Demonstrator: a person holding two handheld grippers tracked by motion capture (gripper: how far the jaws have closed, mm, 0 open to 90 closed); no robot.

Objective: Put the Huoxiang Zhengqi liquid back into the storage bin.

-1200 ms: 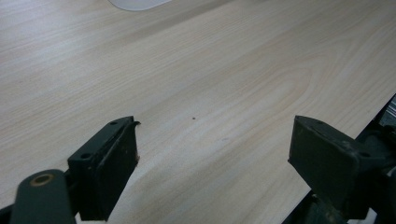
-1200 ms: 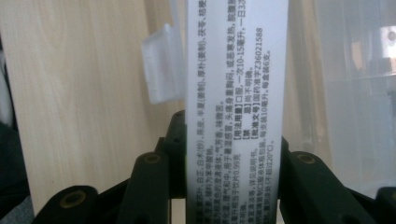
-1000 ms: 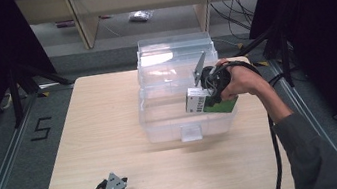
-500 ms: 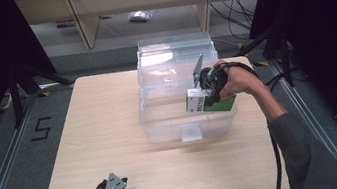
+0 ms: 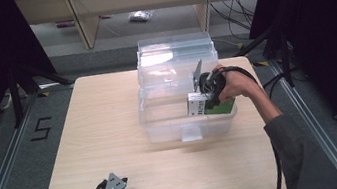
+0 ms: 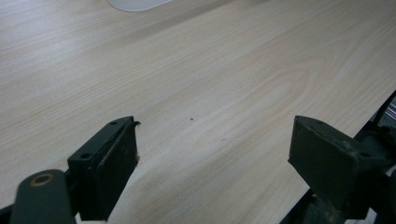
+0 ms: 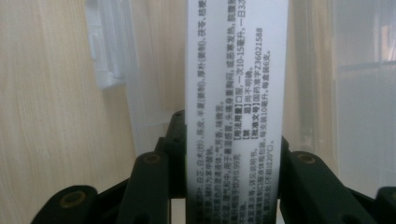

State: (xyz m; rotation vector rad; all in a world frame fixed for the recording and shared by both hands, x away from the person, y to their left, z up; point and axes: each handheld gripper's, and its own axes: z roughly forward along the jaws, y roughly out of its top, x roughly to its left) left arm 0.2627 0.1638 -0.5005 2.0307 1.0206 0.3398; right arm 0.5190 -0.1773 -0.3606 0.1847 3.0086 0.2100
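High view sits above the near edge of the table (image 5: 111, 133), looking forward and down, whole top in frame. Left gripper view rides low at the near left corner, skimming close over bare wood. Right gripper view is jammed up against a white printed box (image 7: 233, 93) at the clear bin (image 5: 186, 122), which the high view also catches.

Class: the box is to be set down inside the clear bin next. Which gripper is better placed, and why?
Right. The right gripper already clamps the box over the clear bin; the left gripper is open, down at the table's near edge.
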